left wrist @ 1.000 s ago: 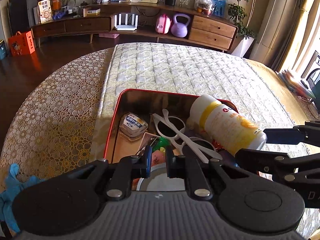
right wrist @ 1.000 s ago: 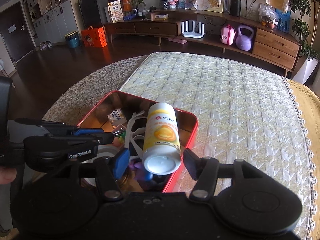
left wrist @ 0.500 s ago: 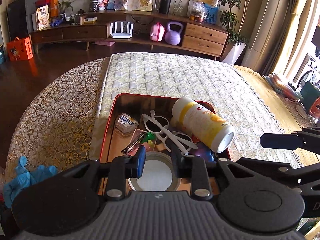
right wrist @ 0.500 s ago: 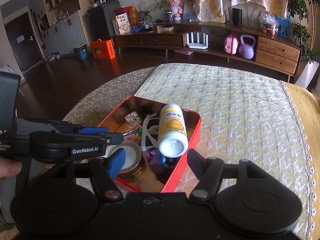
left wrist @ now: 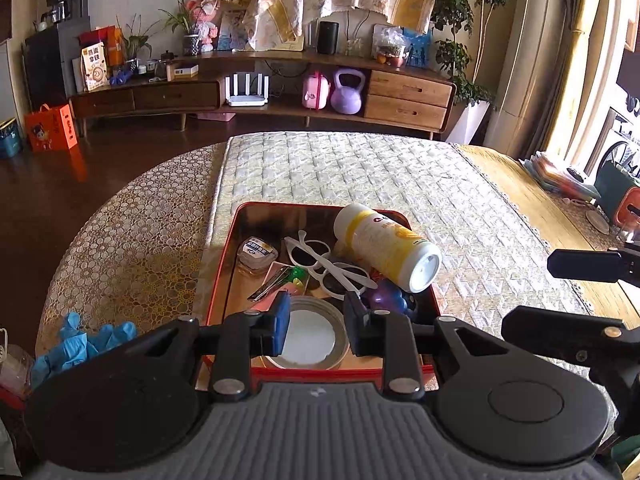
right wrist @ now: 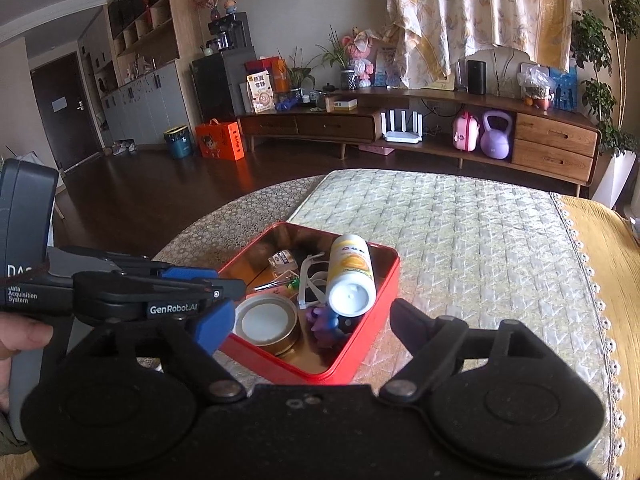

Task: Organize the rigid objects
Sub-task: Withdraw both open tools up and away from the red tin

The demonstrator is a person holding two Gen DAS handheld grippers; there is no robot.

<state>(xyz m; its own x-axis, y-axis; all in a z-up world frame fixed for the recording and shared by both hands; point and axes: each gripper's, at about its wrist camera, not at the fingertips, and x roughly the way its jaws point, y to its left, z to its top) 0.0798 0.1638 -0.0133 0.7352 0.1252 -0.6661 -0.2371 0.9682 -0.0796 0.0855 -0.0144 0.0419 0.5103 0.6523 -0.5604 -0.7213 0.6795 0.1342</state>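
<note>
A red tin box (left wrist: 224,264) (right wrist: 372,320) sits on the quilted table. In it a yellow-and-white bottle (left wrist: 388,246) (right wrist: 350,276) lies tilted, its cap end over the right rim. Beside it are white sunglasses (left wrist: 320,260) (right wrist: 310,276), a round metal lid (left wrist: 308,336) (right wrist: 266,322), a purple toy (left wrist: 386,296) (right wrist: 324,322) and a small clear case (left wrist: 258,252). My left gripper (left wrist: 318,320) hovers over the tin's near end, jaws opening with nothing between the pads. My right gripper (right wrist: 310,320) hangs back from the tin, jaws opening wide and holding nothing.
Blue gloves (left wrist: 80,344) lie at the table's left edge, where the cloth drops to a dark floor. Papers (left wrist: 556,176) and small items lie on the yellow cloth at the far right. A person's hand (right wrist: 16,340) holds the left gripper's handle.
Both grippers have drawn back and up from the tin. The bottle, between the right fingers a second ago, now lies apart from them. The left jaws have parted; the right have widened.
</note>
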